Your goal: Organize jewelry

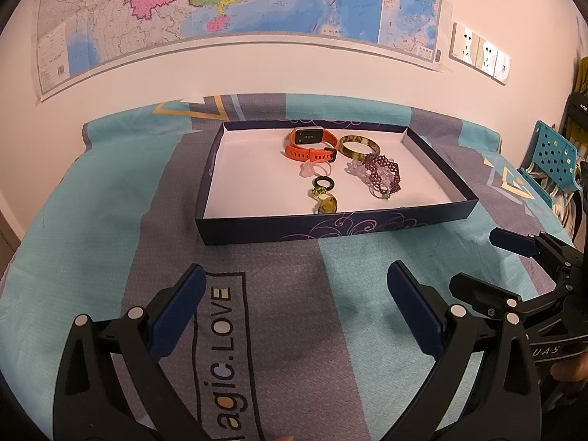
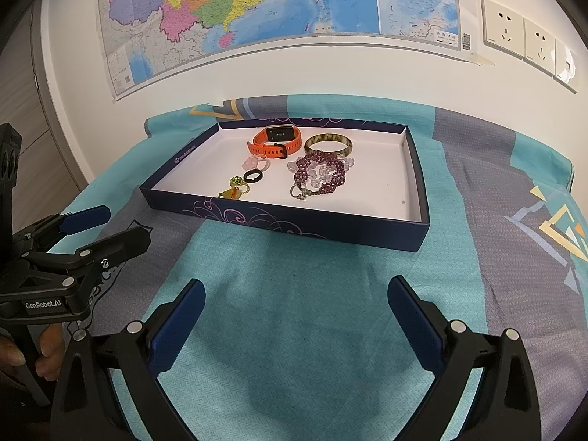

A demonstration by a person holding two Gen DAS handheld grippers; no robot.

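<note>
Teal bedspread (image 2: 294, 294) carried a tray (image 2: 294, 226) at frame centre, jewelry (image 2: 319, 174) inside, dead ahead of both grippers, left (image 1: 294, 308) and right (image 2: 296, 316); fingers spread, empty, equally near.

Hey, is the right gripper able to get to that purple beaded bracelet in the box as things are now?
Probably yes. The right gripper is open and empty, over bare cloth short of the box. The purple beaded bracelet lies uncovered in the lidless box, and only the low near wall stands between.
</note>
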